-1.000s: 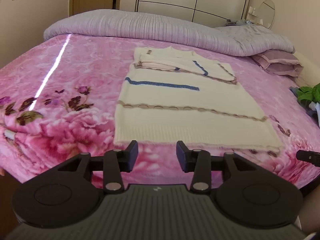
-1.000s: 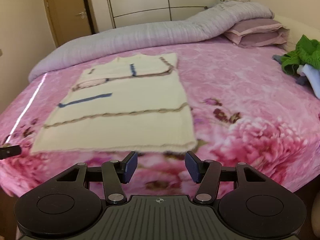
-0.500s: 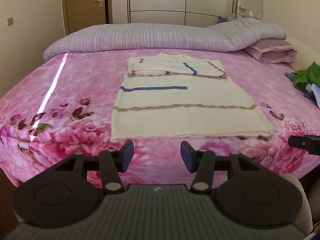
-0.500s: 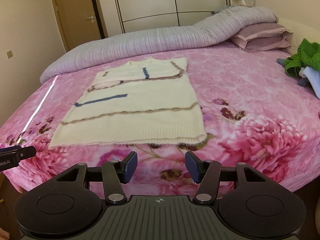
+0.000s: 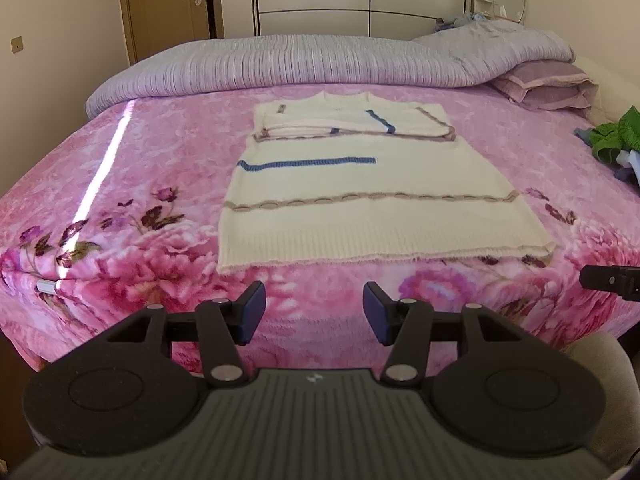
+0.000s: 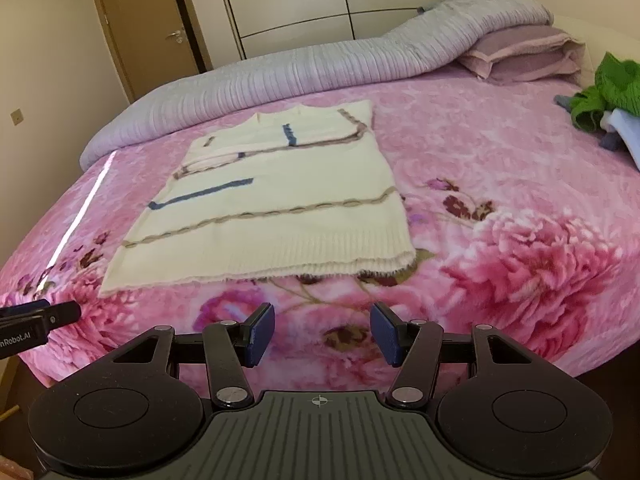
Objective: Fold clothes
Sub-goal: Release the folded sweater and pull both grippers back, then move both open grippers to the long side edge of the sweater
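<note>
A cream knitted sweater (image 5: 372,196) with blue and tan stripes lies flat on the pink floral bed (image 5: 120,184), its sleeves folded across the chest. It also shows in the right wrist view (image 6: 276,204). My left gripper (image 5: 314,312) is open and empty, held back from the bed's near edge below the sweater's hem. My right gripper (image 6: 322,334) is open and empty, also short of the hem. The right gripper's tip (image 5: 608,280) shows at the right edge of the left wrist view.
A rolled lilac duvet (image 5: 320,64) and purple pillows (image 5: 548,84) lie along the far side of the bed. A pile of green and blue clothes (image 6: 608,100) sits at the right. A door (image 5: 164,4) and wardrobe stand behind.
Both grippers have pulled back and risen away from the sweater's hem, so more of the bed and room shows. Both stay open; the left has opened a little wider.
</note>
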The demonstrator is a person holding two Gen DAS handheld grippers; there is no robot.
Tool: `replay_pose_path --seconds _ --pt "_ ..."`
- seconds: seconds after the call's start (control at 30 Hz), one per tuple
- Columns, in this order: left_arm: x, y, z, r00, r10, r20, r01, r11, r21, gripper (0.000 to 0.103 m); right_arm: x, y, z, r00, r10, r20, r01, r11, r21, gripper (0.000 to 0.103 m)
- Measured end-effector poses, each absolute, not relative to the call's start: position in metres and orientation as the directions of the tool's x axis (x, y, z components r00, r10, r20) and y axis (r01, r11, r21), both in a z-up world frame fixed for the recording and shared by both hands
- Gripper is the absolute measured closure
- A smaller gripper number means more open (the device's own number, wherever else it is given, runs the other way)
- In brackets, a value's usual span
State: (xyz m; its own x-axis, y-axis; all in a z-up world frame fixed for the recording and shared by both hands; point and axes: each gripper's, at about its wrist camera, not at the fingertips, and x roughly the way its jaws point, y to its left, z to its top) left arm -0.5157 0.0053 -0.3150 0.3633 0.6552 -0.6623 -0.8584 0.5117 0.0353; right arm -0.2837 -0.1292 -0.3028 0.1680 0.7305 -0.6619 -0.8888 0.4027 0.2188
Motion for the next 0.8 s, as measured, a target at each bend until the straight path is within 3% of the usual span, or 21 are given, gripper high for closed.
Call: replay_pose_path --seconds 0.63,0.8 --pt "-0.496 0.067 -0.365 0.263 0.599 -0.756 -0.875 0.478 0.074 0.052 -0.249 -0.079 -0.354 0.159 0.637 -0.754 -0.876 0.443 0.189 0.046" --pt "-0.522 0.108 -0.358 0.388 0.564 -0.729 -0.875 0.474 -0.098 0.050 -0.220 -0.071 -0.355 0.198 0.657 -0.727 -0.869 0.461 0.179 0.046"
